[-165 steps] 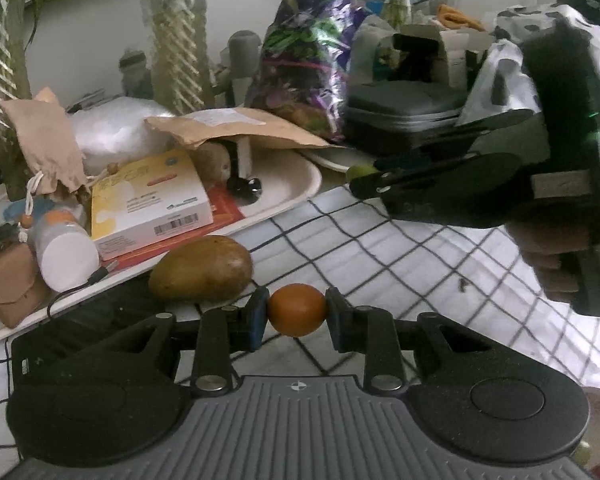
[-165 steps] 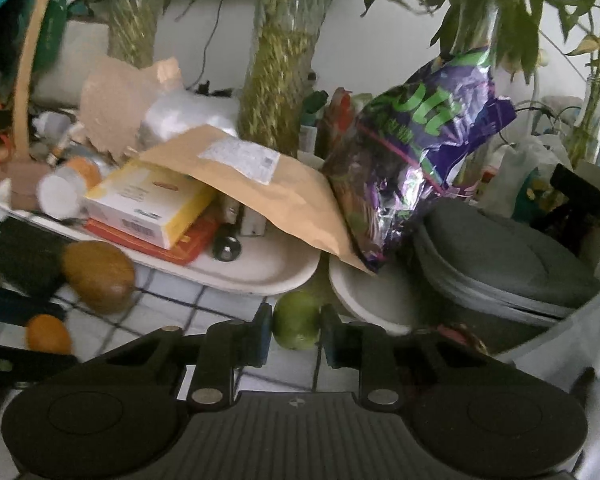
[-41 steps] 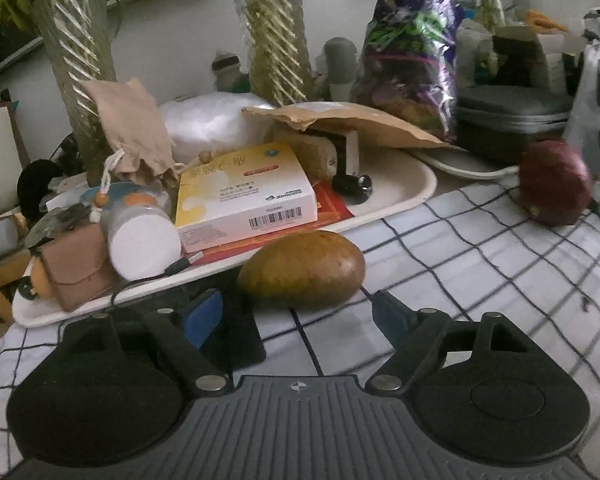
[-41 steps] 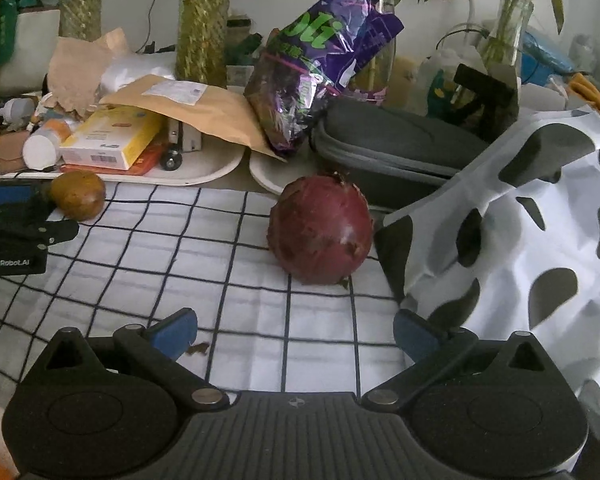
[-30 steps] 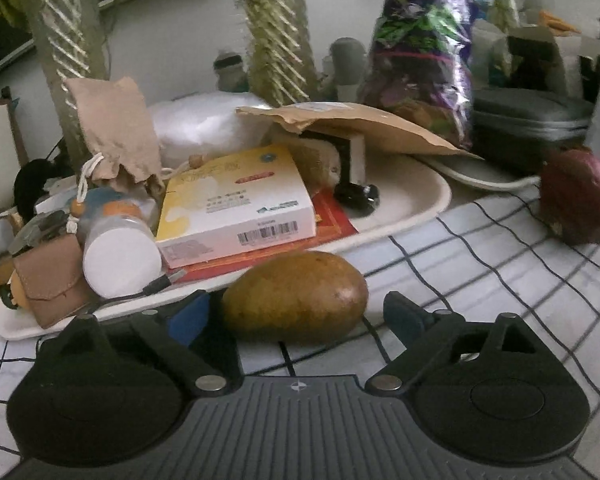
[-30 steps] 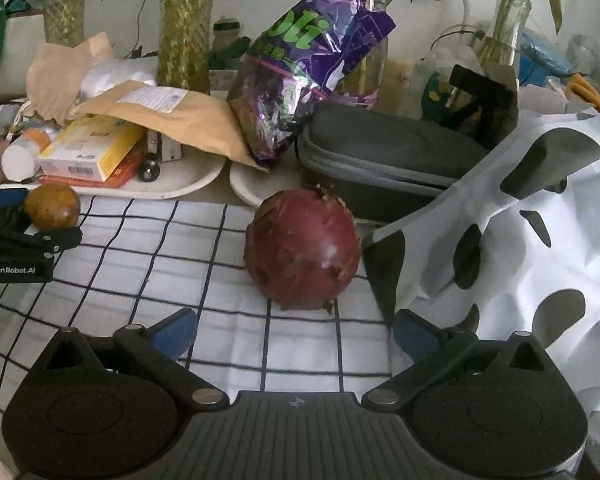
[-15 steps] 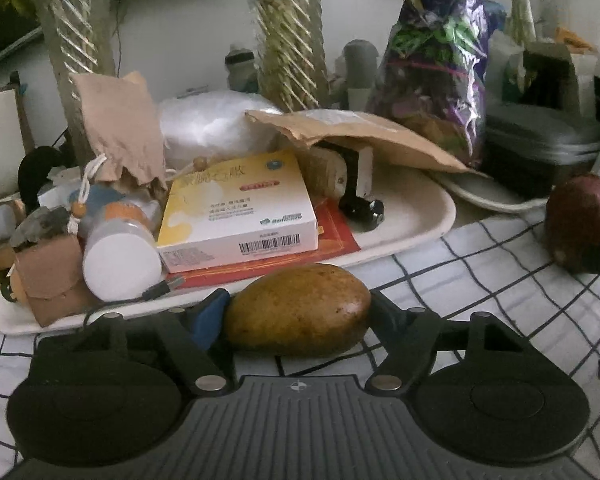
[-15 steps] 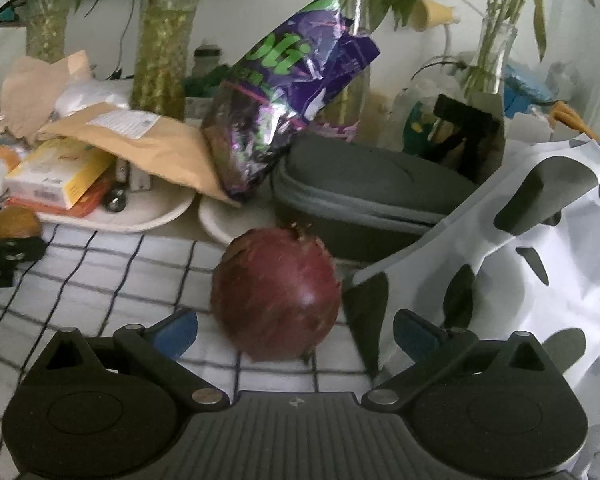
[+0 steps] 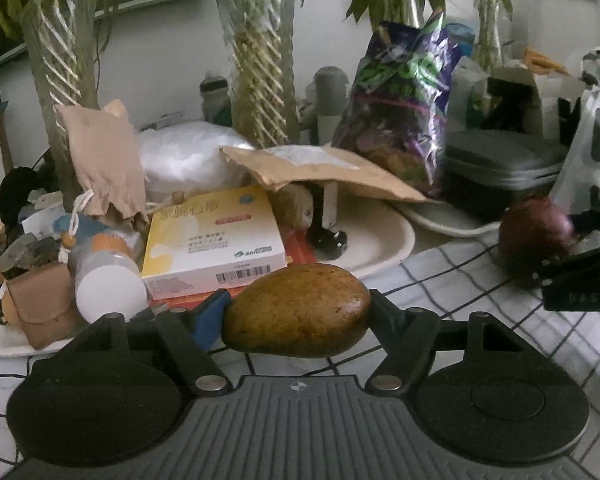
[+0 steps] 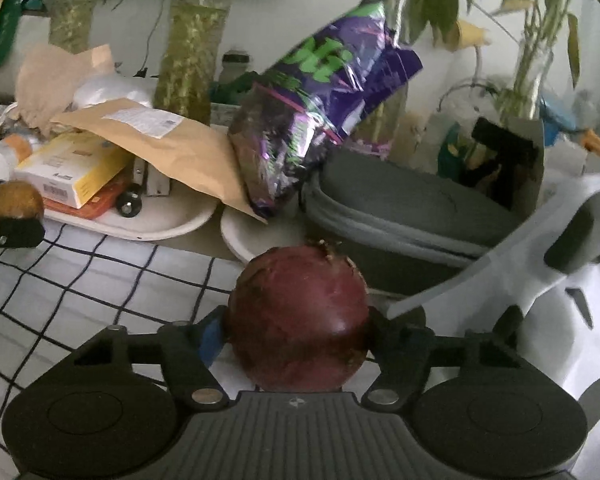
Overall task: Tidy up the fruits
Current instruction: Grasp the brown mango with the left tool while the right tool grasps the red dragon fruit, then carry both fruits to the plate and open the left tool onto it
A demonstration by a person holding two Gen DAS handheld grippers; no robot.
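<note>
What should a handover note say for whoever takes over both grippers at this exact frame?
Left gripper: fingers closed on the brown mango, at the checked tablecloth beside the cluttered white tray.
Right gripper: fingers closed on the dark red pomegranate, in front of the grey case.
Done: both fruits gripped.
Left: lift and carry each to its place; no destination shows in either view, so confirm it first.

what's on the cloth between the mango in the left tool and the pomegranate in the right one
Only bare checked cloth shows between the mango and the pomegranate, in the left wrist view. The white tray sits further back.
</note>
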